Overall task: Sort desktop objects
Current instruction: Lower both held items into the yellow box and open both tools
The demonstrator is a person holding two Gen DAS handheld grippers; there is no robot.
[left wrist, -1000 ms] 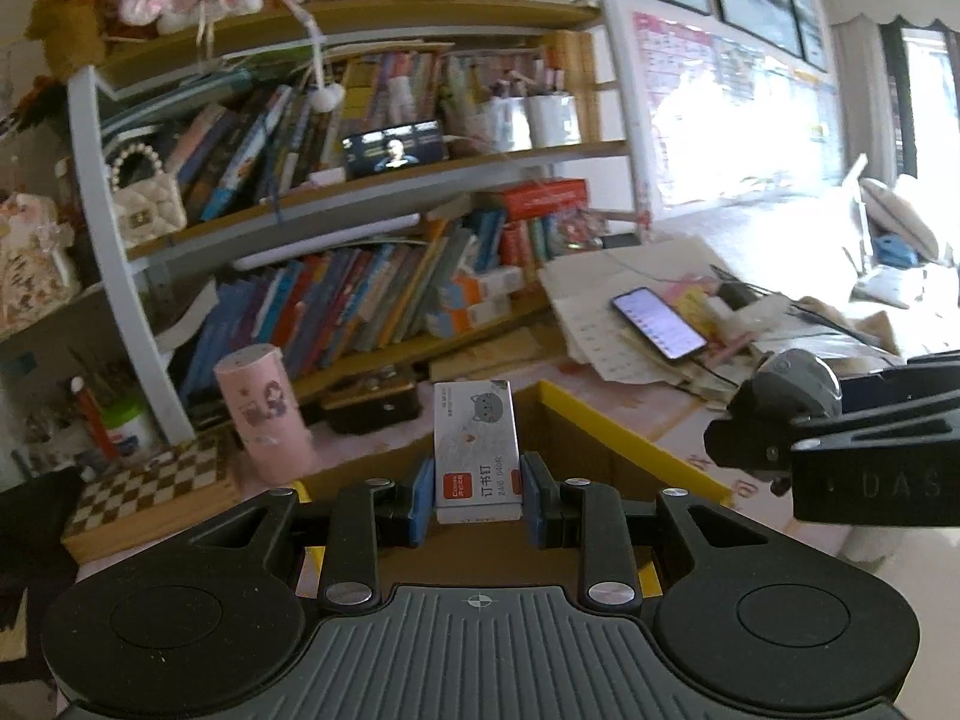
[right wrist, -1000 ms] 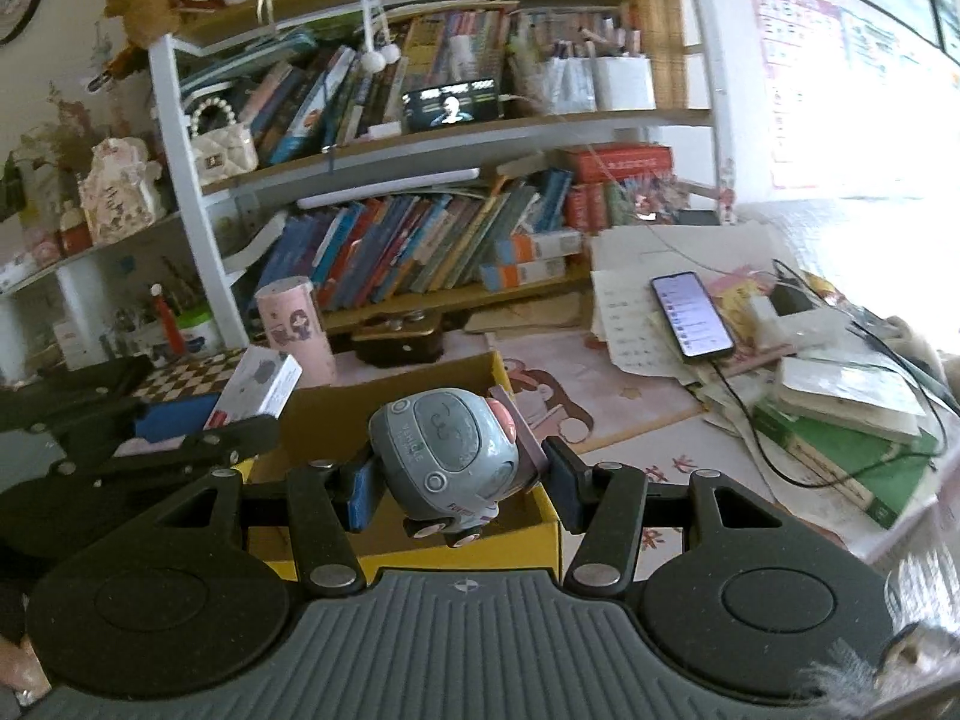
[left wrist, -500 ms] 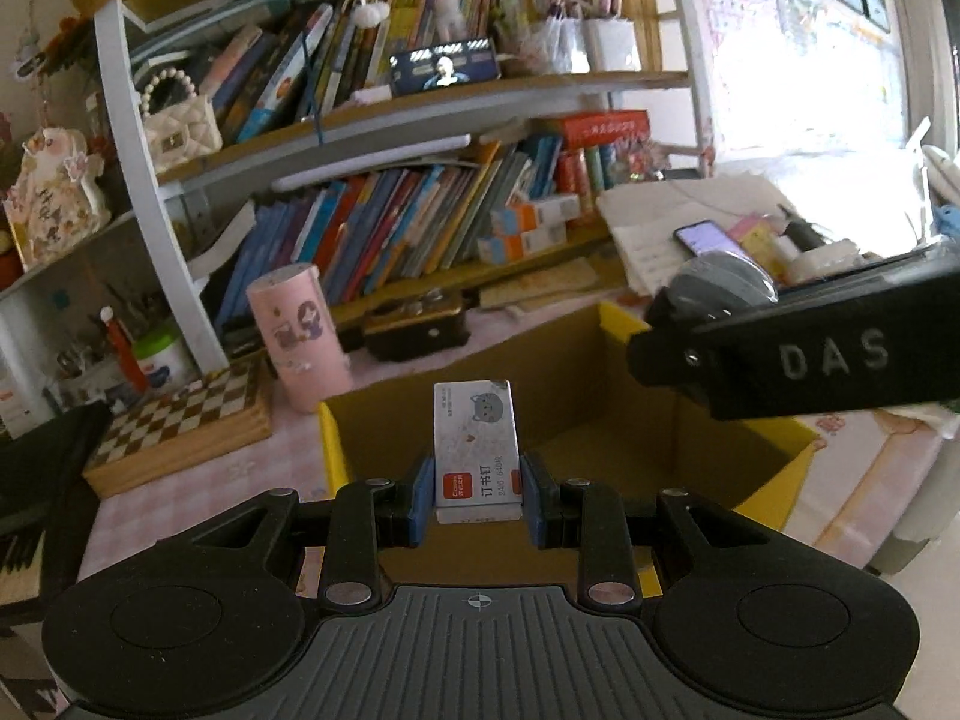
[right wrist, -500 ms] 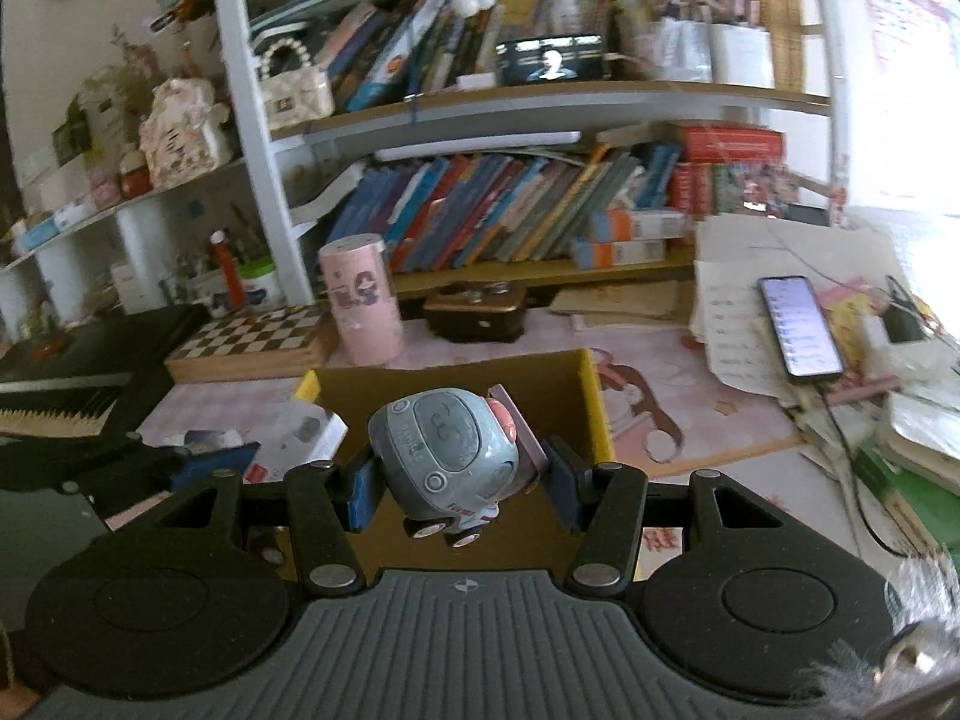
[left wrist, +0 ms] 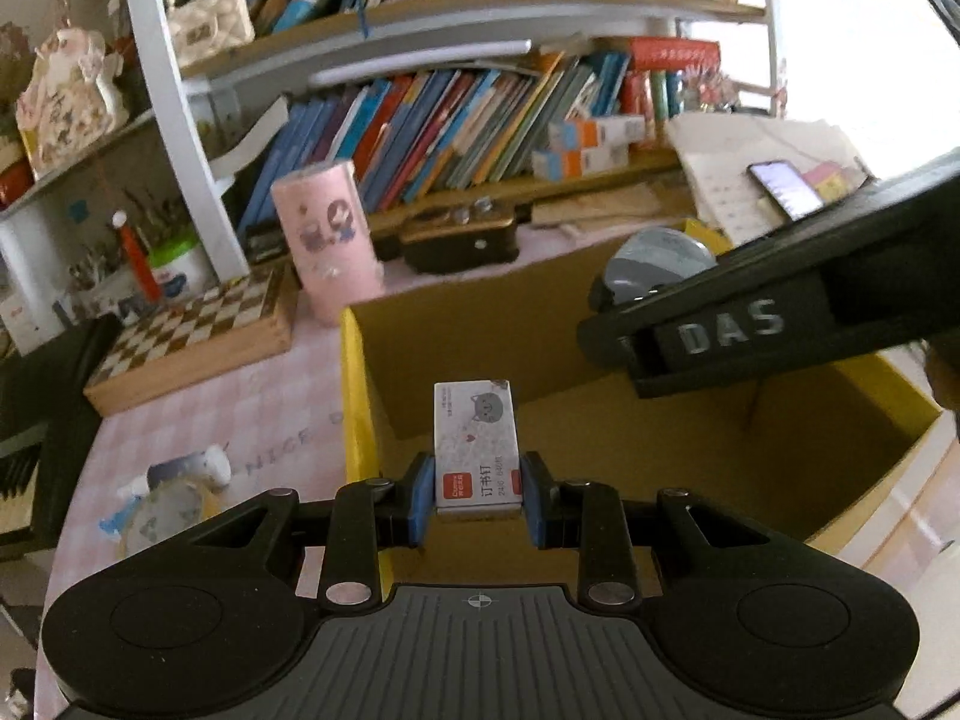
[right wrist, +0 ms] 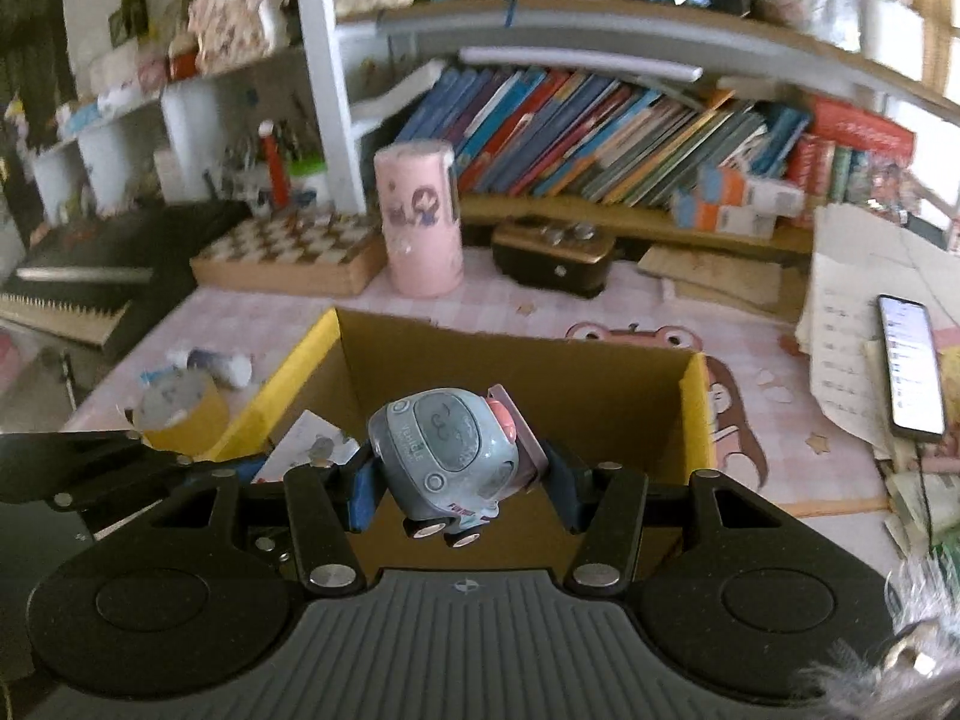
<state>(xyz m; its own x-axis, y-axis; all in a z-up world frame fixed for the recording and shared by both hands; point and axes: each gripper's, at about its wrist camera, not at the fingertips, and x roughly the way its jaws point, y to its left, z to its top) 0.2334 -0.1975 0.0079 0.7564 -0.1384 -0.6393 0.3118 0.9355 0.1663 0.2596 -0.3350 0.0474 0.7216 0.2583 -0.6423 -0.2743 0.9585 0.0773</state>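
My left gripper [left wrist: 477,495] is shut on a small white staple box [left wrist: 476,441] with a red label and a cat drawing, held above the open cardboard box [left wrist: 354,408] with yellow flaps. My right gripper [right wrist: 459,489] is shut on a round grey-blue toy car [right wrist: 447,450] with a pink side, held over the same cardboard box [right wrist: 696,414]. In the left wrist view the right gripper's black body [left wrist: 762,324] reaches in from the right with the toy car [left wrist: 657,261] at its tip. In the right wrist view the staple box [right wrist: 309,447] shows at the left, over the box's left side.
On the pink checked desk stand a pink cylinder [right wrist: 420,219], a chessboard box [right wrist: 288,252], a dark gold-topped case [right wrist: 552,261], a tape roll [right wrist: 180,408] and a small bottle [right wrist: 219,363]. A phone [right wrist: 909,375] lies on papers at right. Bookshelves stand behind.
Both grippers have moved in over the cardboard box and tilted downward, each still holding its object. The right gripper has swung left, closer to the left one.
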